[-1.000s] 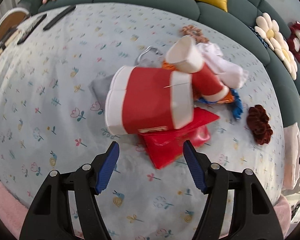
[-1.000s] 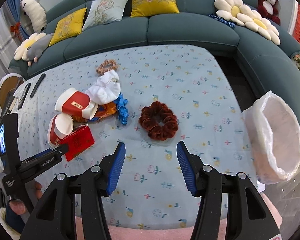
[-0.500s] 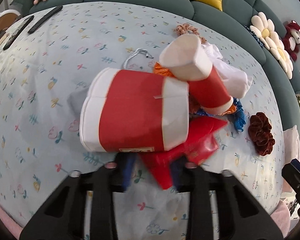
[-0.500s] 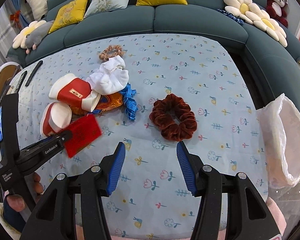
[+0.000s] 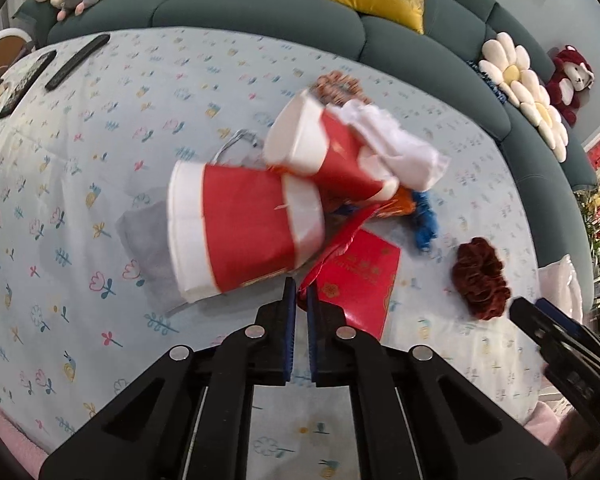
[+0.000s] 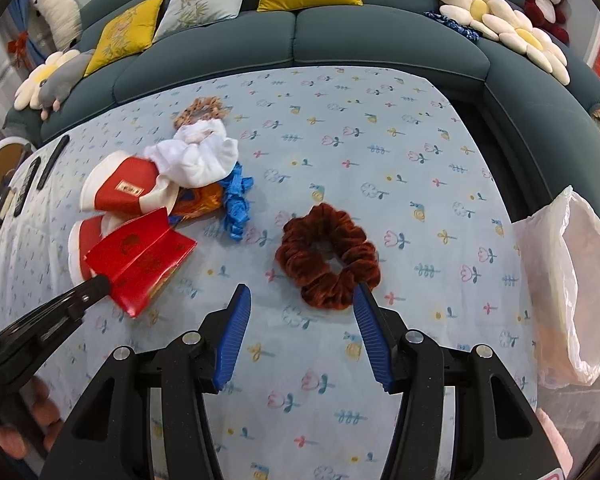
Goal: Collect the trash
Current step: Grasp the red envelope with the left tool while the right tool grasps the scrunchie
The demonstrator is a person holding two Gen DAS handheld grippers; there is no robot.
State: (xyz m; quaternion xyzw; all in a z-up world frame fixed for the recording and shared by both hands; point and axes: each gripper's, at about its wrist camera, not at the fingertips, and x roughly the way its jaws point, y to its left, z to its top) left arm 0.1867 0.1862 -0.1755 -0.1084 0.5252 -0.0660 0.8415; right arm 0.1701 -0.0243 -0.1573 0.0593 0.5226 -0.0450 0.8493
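Floral tablecloth (image 5: 80, 184) fills the left wrist view; at lower centre the left gripper (image 5: 299, 312) is pinched on the red envelope (image 5: 356, 280), which extends up-right. Right wrist view: the right gripper (image 6: 302, 328) gapes wide and empty, the bag (image 6: 572, 292) at right edge.

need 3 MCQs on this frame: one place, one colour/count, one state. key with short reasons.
1. Where is the white plastic bag?
A. at the table's right edge
B. on the sofa
C. under the cups

2. What colour is the scrunchie nearest the right claw?
A. blue
B. dark red-brown
C. white

3. What is the left claw doing?
A. open, empty
B. shut on a cup
C. shut on the red envelope

Key: 1 A, it hangs at the right edge; 2 B, a dark red-brown ring ahead of the open pads; 3 C, pads pinch its corner.
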